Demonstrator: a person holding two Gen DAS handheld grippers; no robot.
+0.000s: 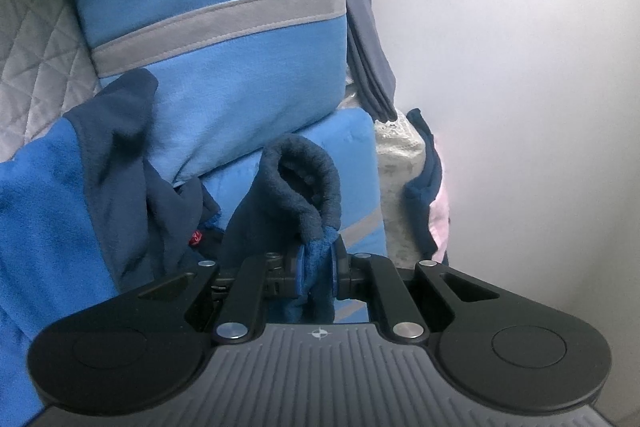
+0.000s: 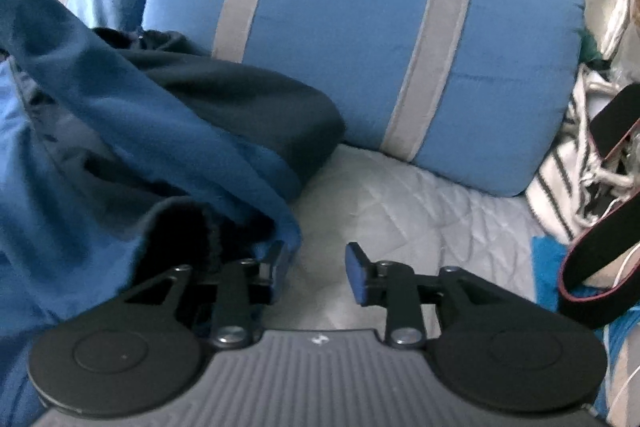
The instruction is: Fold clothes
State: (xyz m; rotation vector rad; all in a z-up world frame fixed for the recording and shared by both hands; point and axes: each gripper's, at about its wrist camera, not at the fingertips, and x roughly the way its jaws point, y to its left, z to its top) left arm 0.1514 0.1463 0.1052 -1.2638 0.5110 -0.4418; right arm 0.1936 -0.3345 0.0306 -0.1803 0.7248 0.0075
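A blue fleece garment with dark navy trim (image 1: 56,187) lies crumpled on the bed. My left gripper (image 1: 316,269) is shut on its navy-cuffed sleeve end (image 1: 304,171), which stands up between the pads. In the right wrist view the same garment (image 2: 132,131) is heaped at the left. My right gripper (image 2: 318,265) is open, its left finger (image 2: 276,263) touching the garment's edge, nothing between the pads.
Blue pillows with grey stripes (image 1: 216,15) (image 2: 360,27) lie just ahead on a grey quilted bedspread (image 2: 400,203). A white wall (image 1: 520,107) is at the right. Other clothes hang beside it (image 1: 372,47). A striped cloth (image 2: 560,167) and black strap (image 2: 600,239) lie at the right.
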